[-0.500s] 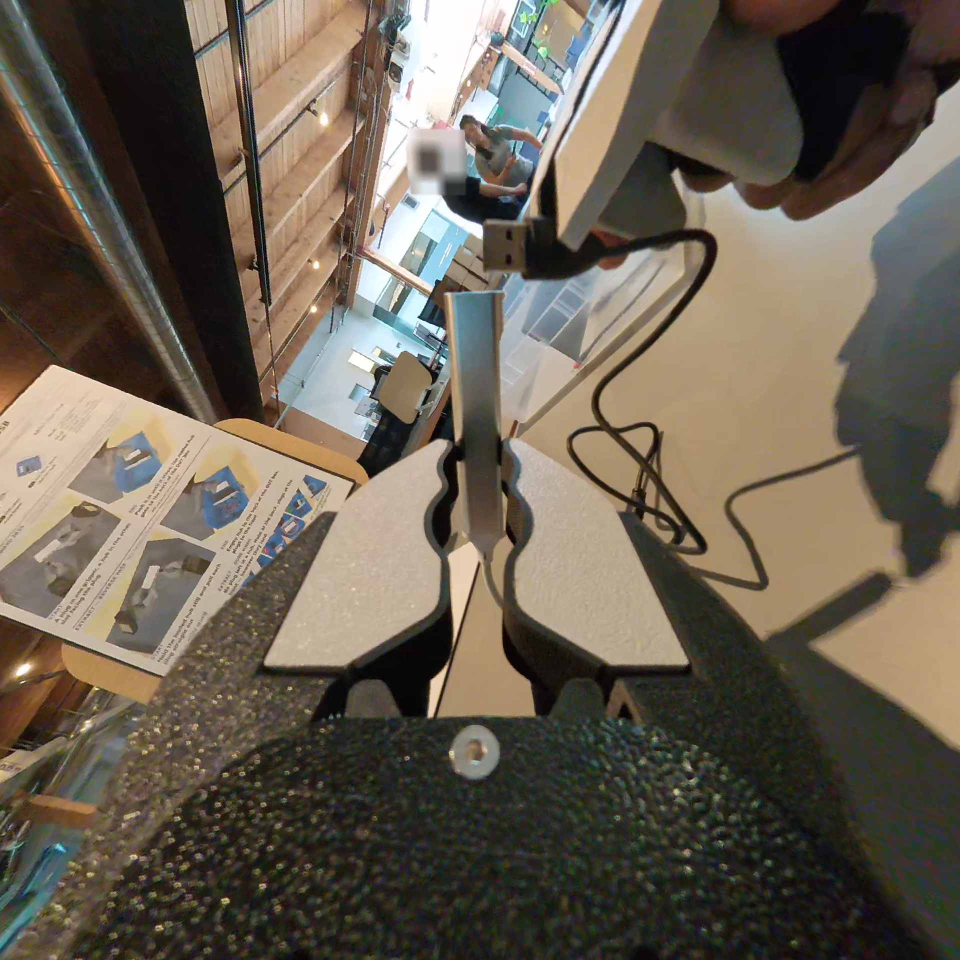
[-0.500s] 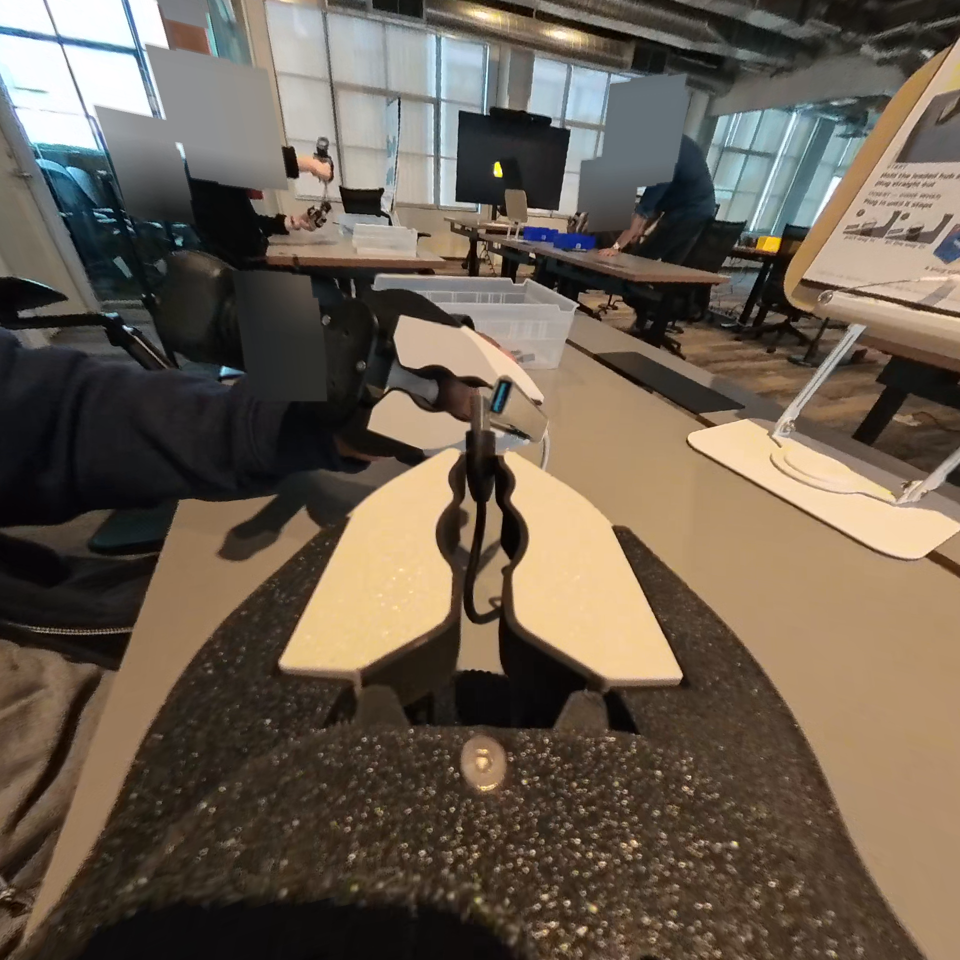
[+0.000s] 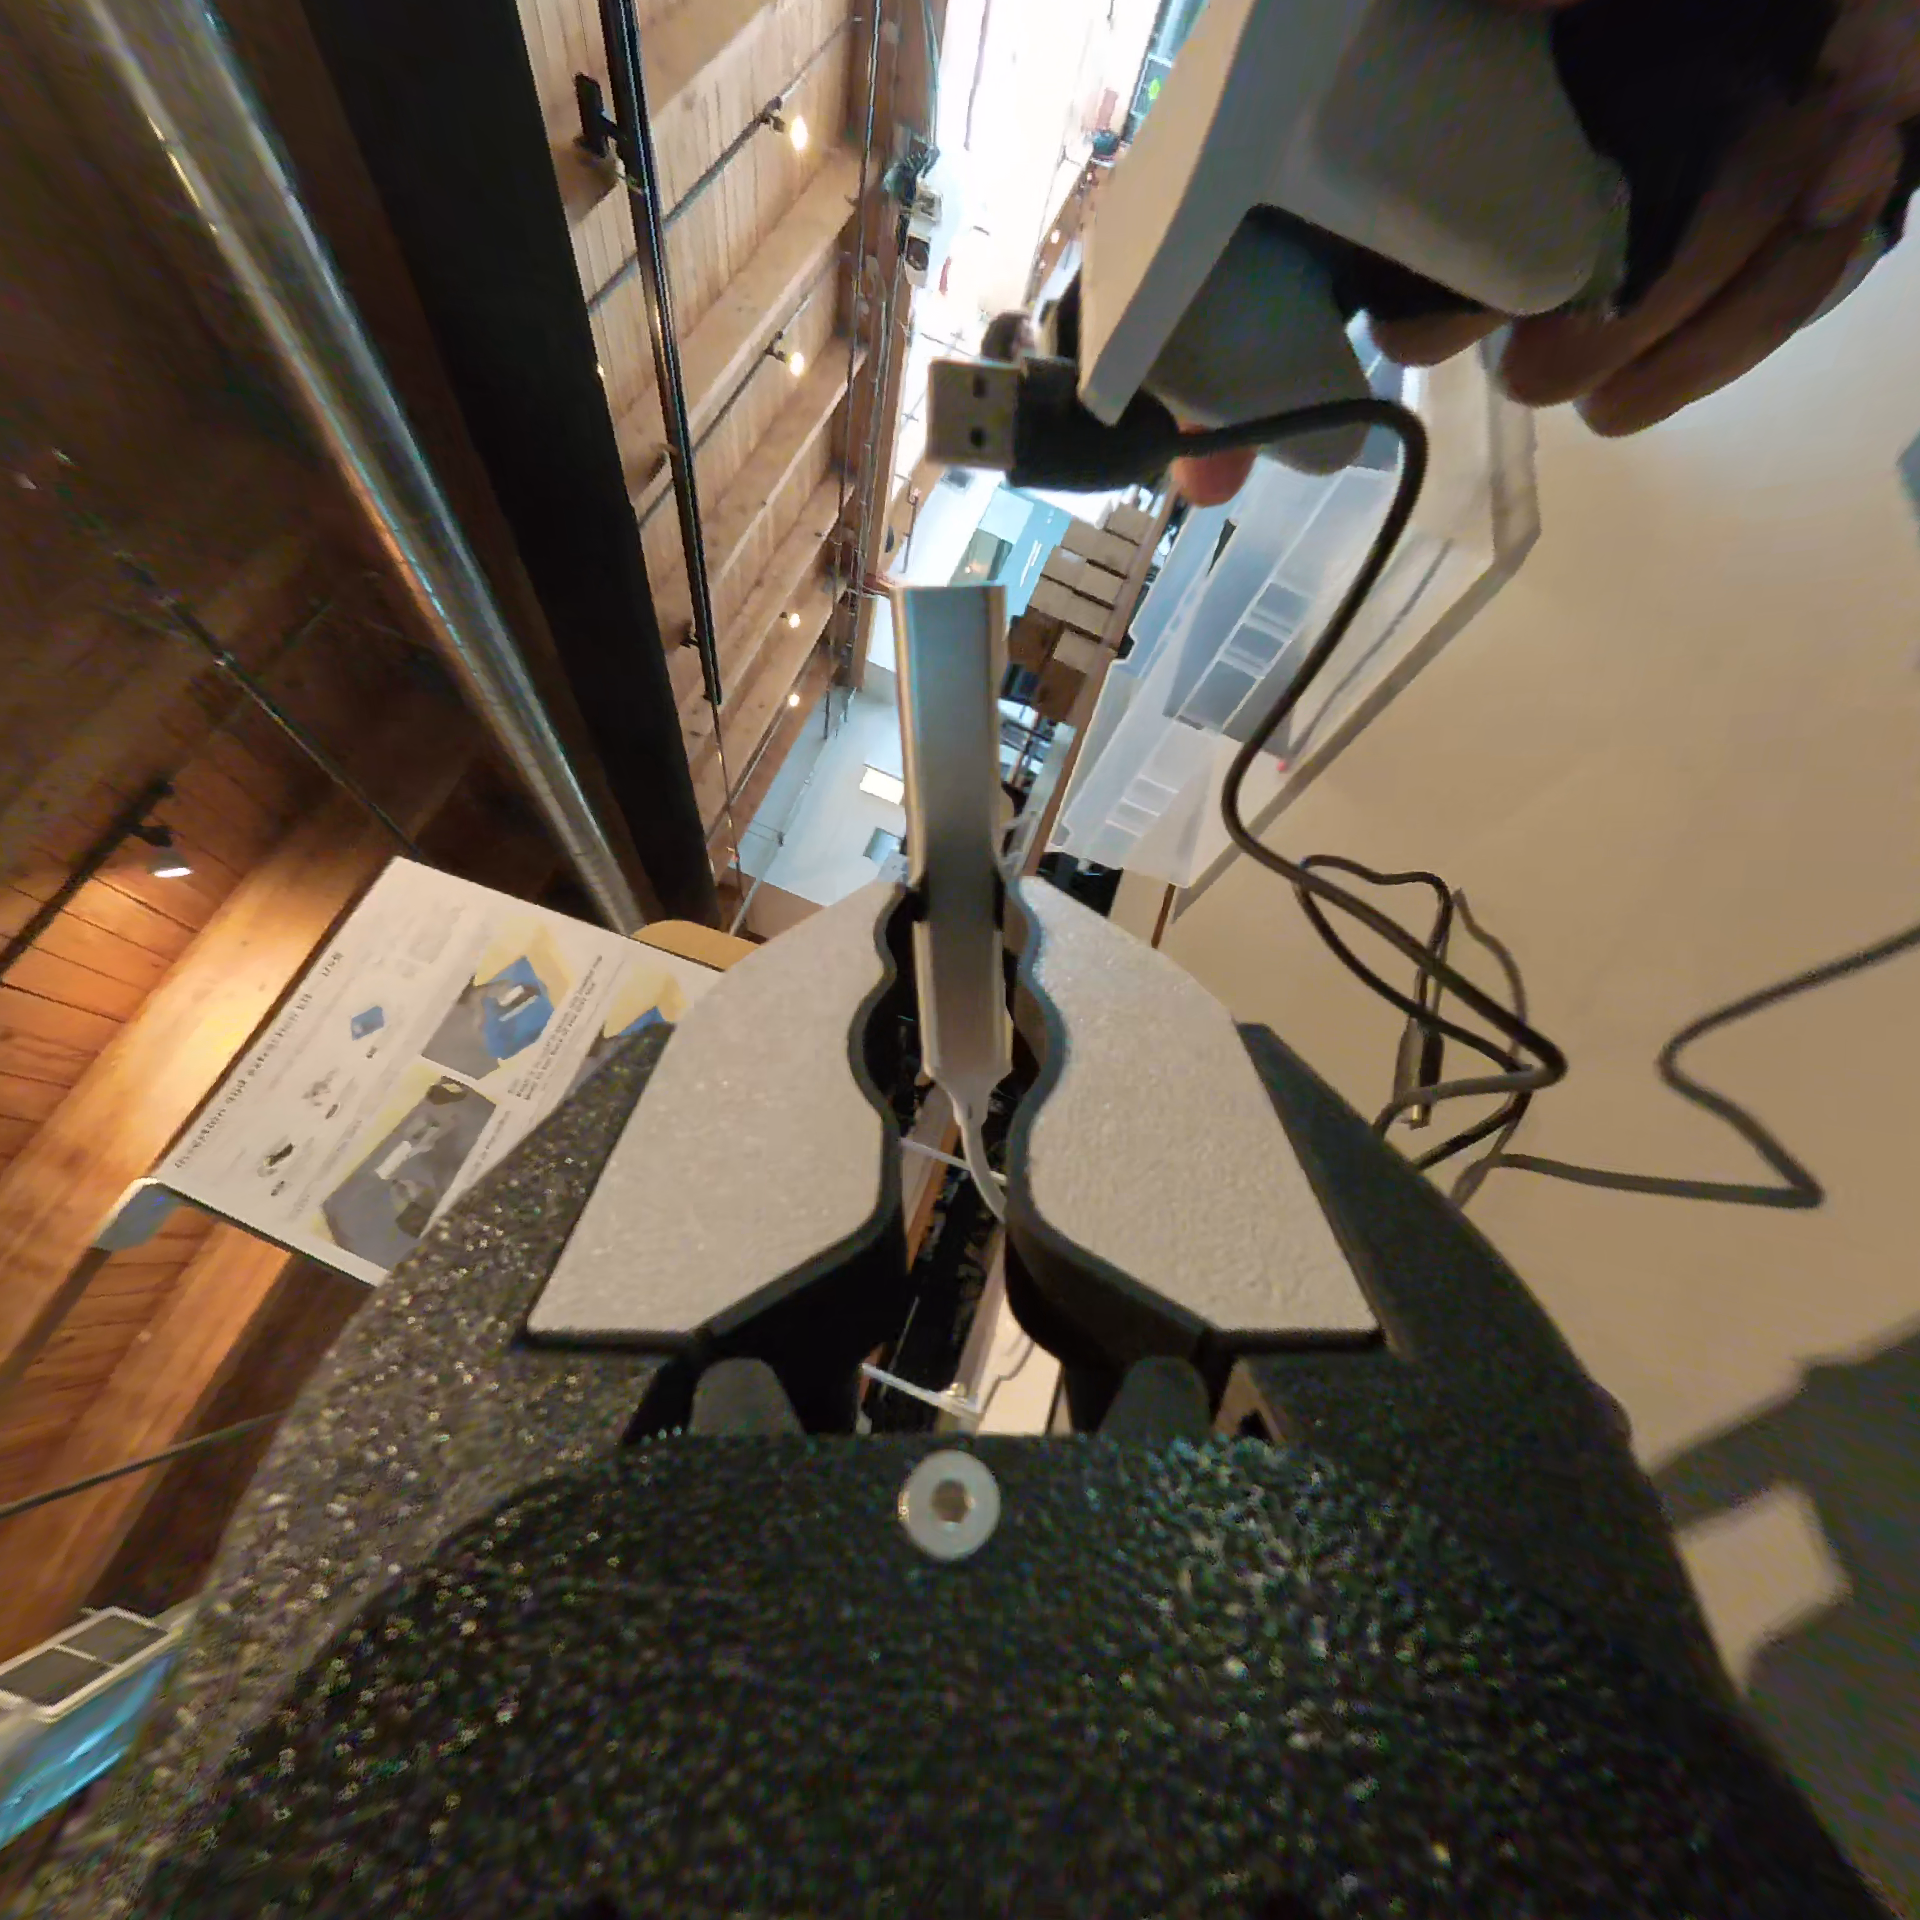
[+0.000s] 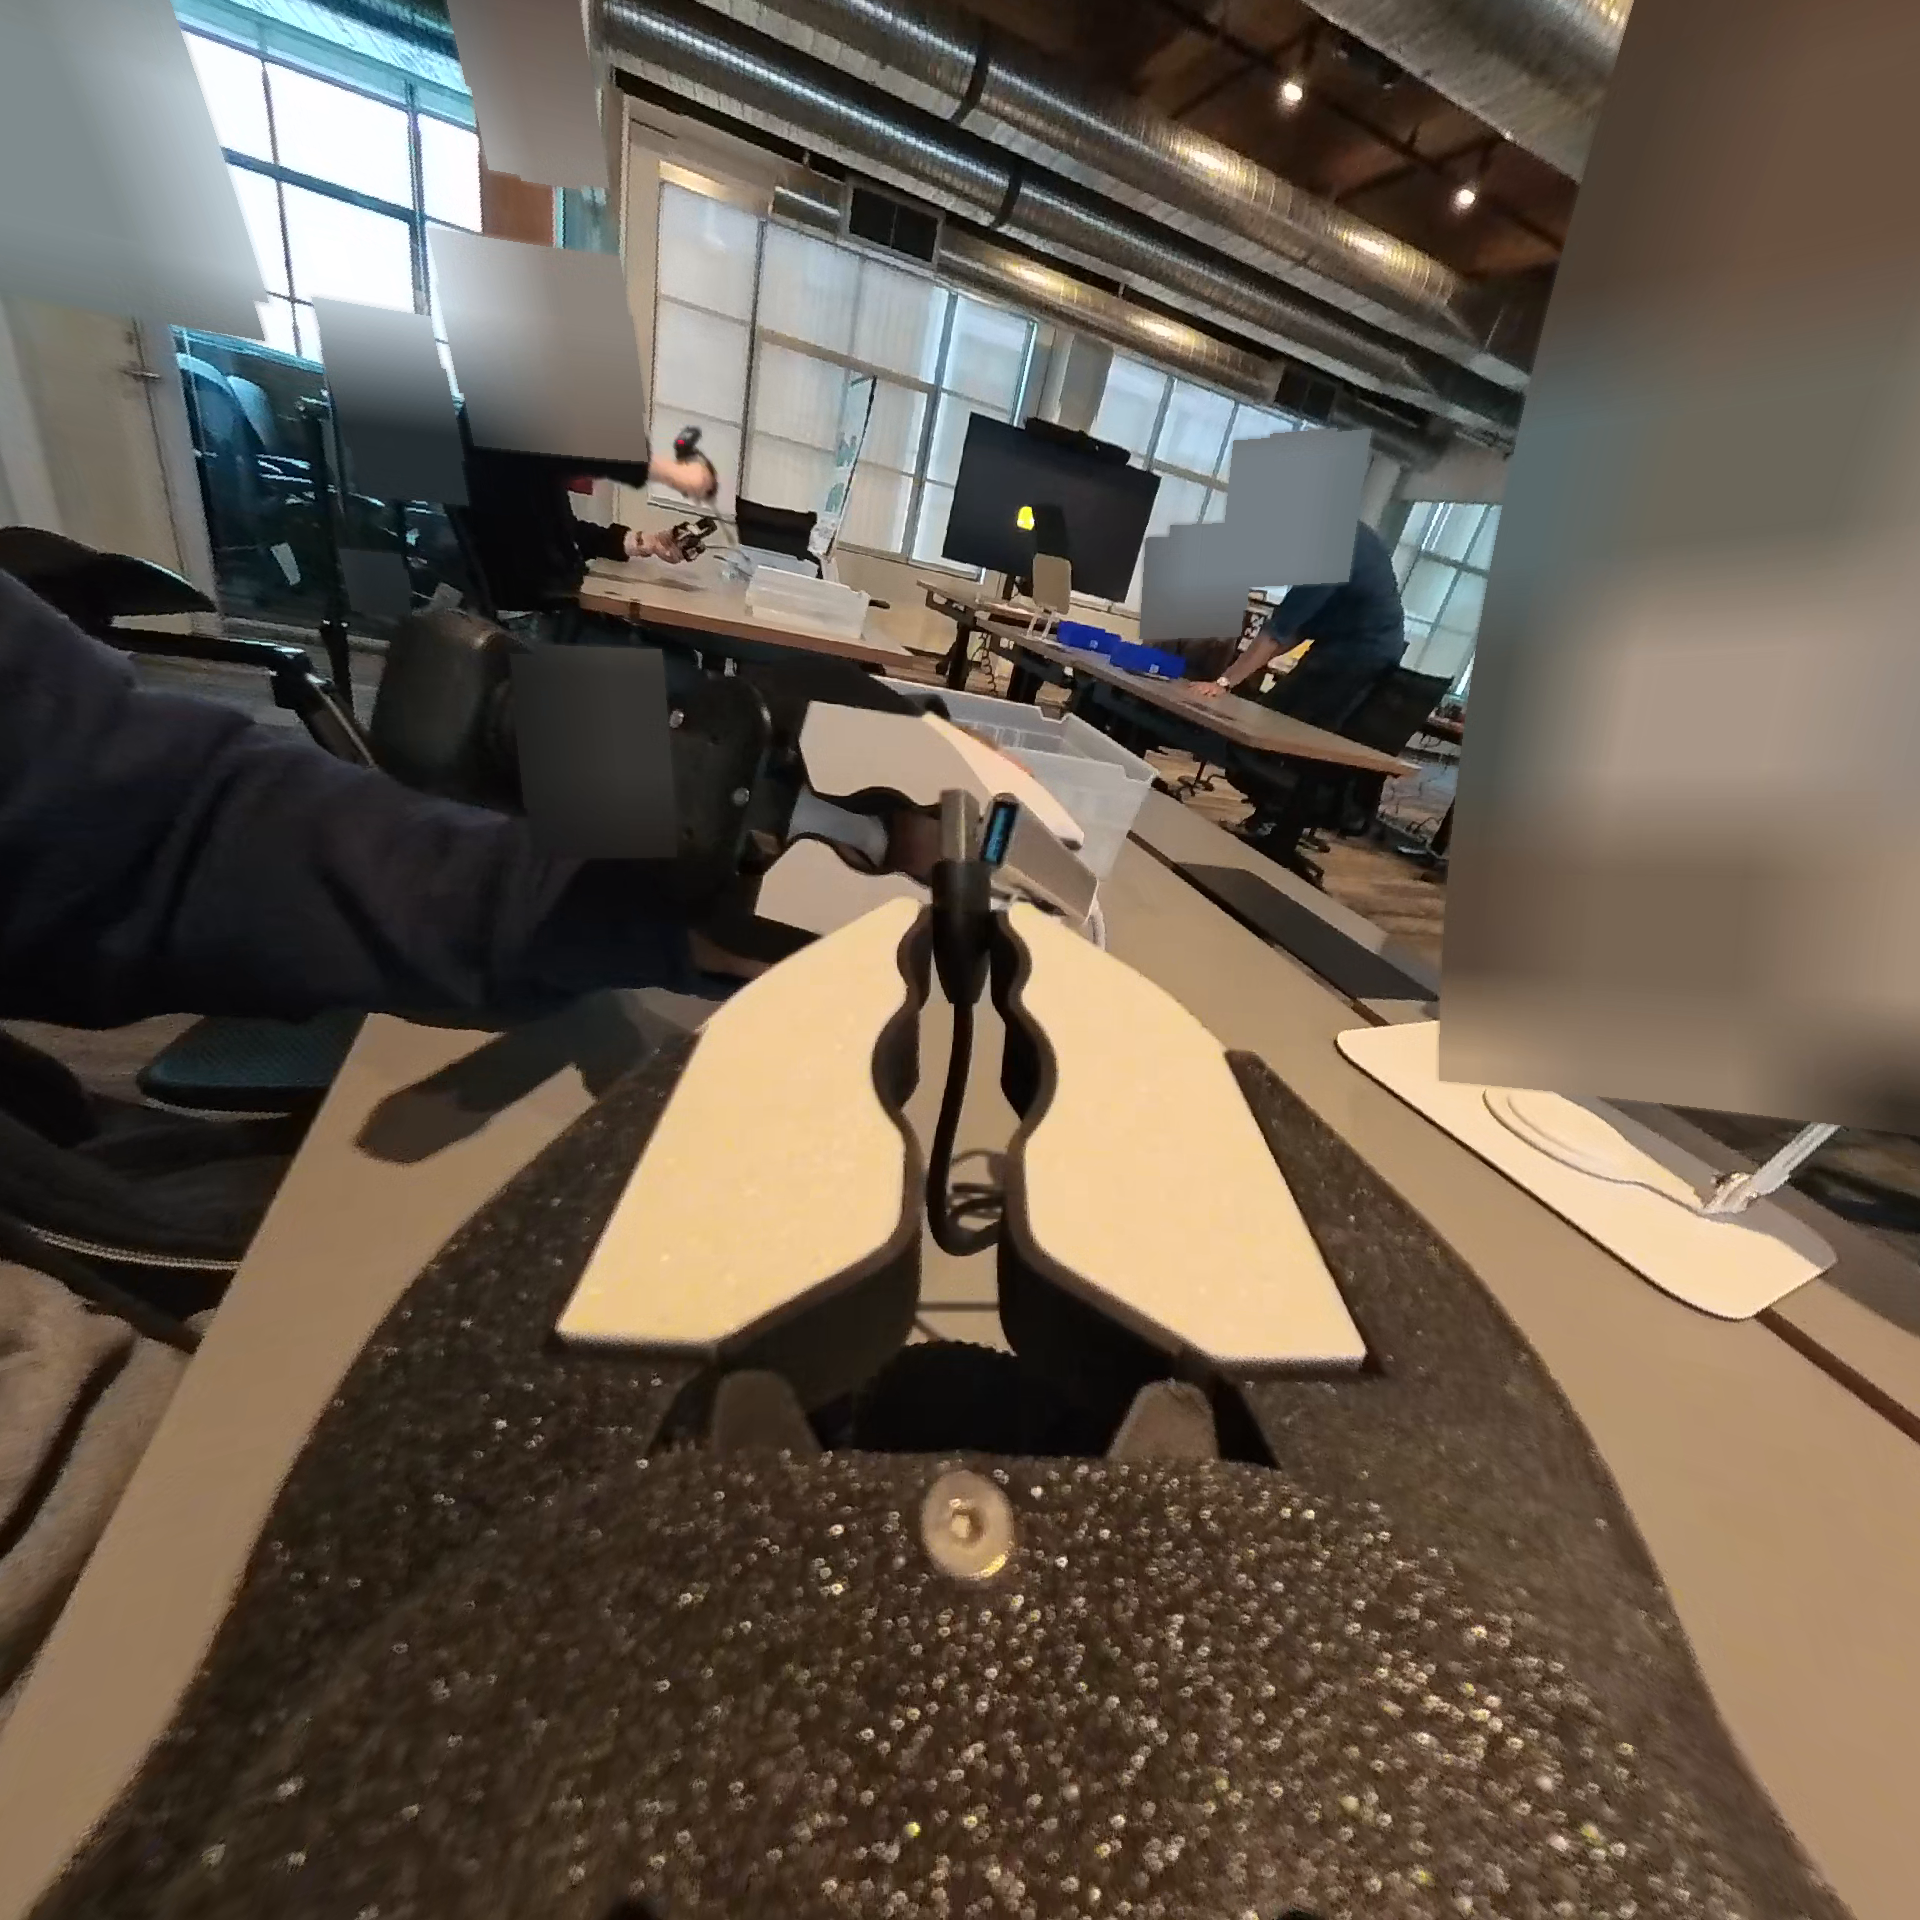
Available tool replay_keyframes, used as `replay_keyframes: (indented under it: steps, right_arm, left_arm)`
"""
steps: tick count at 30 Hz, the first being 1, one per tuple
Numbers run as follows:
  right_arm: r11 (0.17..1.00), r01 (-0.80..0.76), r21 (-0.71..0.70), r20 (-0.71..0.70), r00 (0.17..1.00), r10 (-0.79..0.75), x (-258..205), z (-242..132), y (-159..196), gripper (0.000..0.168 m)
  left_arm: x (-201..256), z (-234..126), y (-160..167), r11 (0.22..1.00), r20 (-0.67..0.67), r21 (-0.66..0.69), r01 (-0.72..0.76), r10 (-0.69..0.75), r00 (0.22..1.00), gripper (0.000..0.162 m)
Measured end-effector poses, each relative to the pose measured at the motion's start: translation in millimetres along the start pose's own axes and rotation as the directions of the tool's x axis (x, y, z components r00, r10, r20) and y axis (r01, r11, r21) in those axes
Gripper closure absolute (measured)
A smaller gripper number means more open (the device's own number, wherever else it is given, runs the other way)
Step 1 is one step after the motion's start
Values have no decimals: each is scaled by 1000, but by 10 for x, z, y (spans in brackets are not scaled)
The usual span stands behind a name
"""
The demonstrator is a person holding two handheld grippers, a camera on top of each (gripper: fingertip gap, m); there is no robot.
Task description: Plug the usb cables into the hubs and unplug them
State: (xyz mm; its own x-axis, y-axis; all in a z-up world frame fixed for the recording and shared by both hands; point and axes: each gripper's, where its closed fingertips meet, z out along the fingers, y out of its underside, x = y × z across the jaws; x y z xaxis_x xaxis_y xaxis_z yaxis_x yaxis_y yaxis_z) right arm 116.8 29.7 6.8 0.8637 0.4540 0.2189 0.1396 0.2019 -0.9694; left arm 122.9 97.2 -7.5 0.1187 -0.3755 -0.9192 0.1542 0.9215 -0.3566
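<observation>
We hold the USB-A plug [image 3: 971, 412] by its black moulded boot in the right gripper [image 4: 961, 914], jaws closed on it. It sits just beside the silver hub [image 3: 951, 831], not yet seated. The left gripper [image 3: 956, 904] is clamped on the hub's narrow body, its blue port [image 4: 1001, 828] facing the plug. We judge the plug rigid and light, the boot the right grip point. The black cable [image 3: 1340, 665] is limp and trails to a loose tangle on the pale table [image 3: 1683, 790], so it may drag. The hub's metal looks slippery; it may pivot under insertion force.
</observation>
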Motion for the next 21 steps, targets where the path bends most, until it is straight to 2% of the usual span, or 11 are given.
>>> replay_keyframes:
  steps: [6,11,21]
  right_arm:
    - [1000,12,-5,-8,1000,-12,3,-1,6,158]
    - [998,13,-60,-26,1000,-14,27,20,91,158]
    - [966,-16,-260,-93,996,-9,133,25,352,159]
  left_arm:
    - [-17,-6,-54,999,22,8,-33,33,999,146]
    - [-20,0,-38,996,34,-18,-86,86,996,146]
    - [25,13,28,926,24,-114,-359,364,931,147]
